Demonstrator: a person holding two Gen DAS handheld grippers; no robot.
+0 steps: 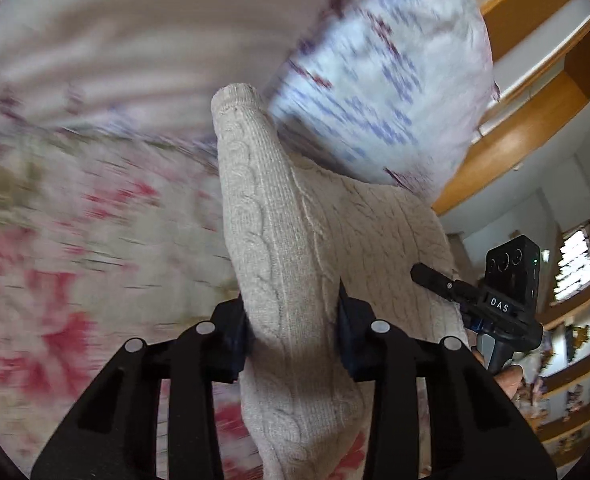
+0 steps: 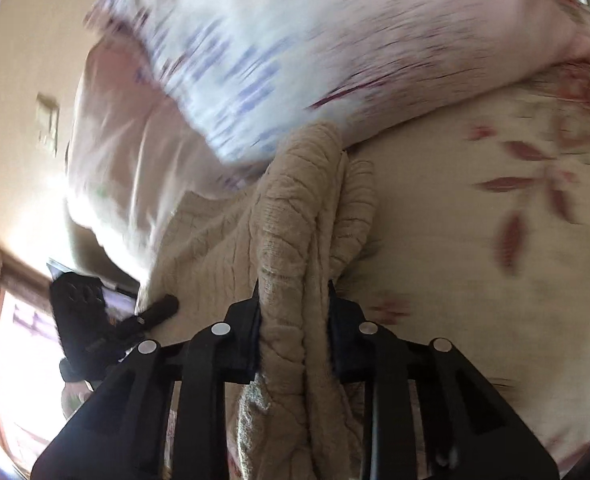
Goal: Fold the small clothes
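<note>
A cream cable-knit sweater [image 1: 279, 232] is held up between both grippers above a floral bedspread [image 1: 55, 240]. My left gripper [image 1: 293, 312] is shut on a bunched fold of the sweater. My right gripper [image 2: 293, 300] is shut on another bunched edge of the sweater [image 2: 295, 220]. The knit stretches between the two. The right gripper also shows at the right of the left wrist view [image 1: 495, 300], and the left gripper at the left of the right wrist view [image 2: 95, 320]. The background is motion-blurred.
A white pillow with blue and maroon print [image 1: 375, 80] lies just beyond the sweater; it also shows in the right wrist view [image 2: 275, 60]. Wooden shelves [image 1: 535, 120] line the wall on the right. A window [image 2: 15, 340] is at the far left.
</note>
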